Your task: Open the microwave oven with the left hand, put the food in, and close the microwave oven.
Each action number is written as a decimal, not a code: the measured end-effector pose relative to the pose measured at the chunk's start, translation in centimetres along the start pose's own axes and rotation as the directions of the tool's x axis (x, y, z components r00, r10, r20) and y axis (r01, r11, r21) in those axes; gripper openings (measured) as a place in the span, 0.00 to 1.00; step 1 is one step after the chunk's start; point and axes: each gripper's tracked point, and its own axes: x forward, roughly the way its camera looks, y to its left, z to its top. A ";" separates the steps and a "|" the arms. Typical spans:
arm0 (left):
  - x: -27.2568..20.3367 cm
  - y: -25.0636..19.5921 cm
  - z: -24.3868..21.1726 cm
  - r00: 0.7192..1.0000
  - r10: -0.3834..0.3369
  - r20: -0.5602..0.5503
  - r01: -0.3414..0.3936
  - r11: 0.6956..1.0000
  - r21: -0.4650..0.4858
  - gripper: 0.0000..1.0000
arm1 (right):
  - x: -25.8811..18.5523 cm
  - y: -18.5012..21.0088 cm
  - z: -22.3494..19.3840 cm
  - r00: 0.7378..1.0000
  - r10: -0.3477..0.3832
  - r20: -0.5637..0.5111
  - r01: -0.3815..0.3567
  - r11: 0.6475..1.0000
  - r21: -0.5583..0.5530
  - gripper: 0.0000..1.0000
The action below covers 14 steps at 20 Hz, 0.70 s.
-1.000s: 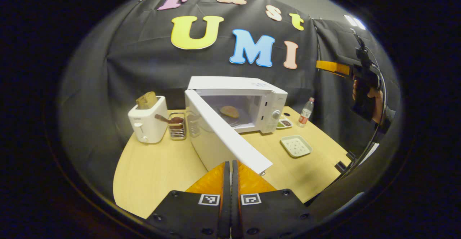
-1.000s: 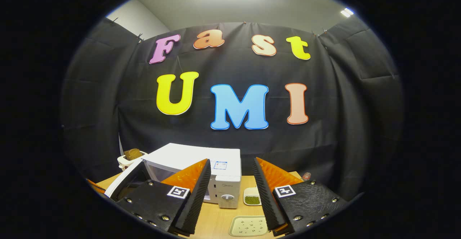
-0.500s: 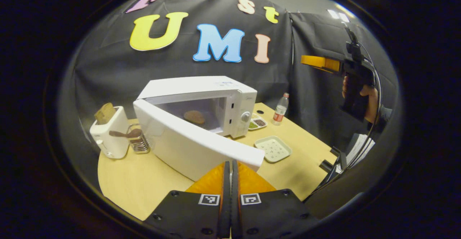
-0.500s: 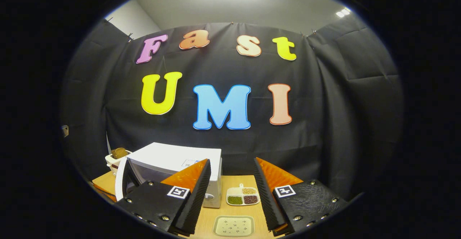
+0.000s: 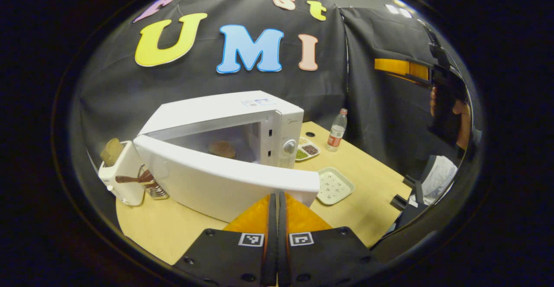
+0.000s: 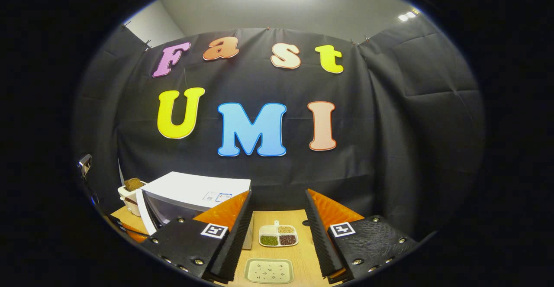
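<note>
**Door half open, food inside**

Microwave (image 5: pixel 225 118) sits on the table (image 5: pixel 173 222), its door (image 5: pixel 225 183) swung partway out. Your left gripper (image 5: pixel 274 217) sits just behind the door's free edge, fingers pressed together with nothing between them; can't tell if they touch the door. Your right gripper (image 6: pixel 277 230) is raised, jaws wide apart, holding nothing. Toaster (image 5: pixel 119 174) stands left of the oven. Food (image 5: pixel 222 148) lies inside the cavity.

Left gripper (image 5: pixel 277 200) jaws together, right gripper (image 6: pixel 277 217) jaws apart
</note>
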 end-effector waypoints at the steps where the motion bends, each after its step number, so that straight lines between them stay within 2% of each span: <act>1: 0.4 -0.1 0.1 1.000 0.000 0.003 0.000 1.000 0.006 0.07 | -0.1 -0.3 0.1 1.000 -0.006 0.001 0.006 1.000 -0.001 0.71; 14: 4.8 0.1 2.9 0.998 0.042 0.042 -0.041 0.999 -0.009 0.07 | -1.0 -2.4 -0.7 0.999 -0.052 -0.005 0.052 0.999 -0.007 0.71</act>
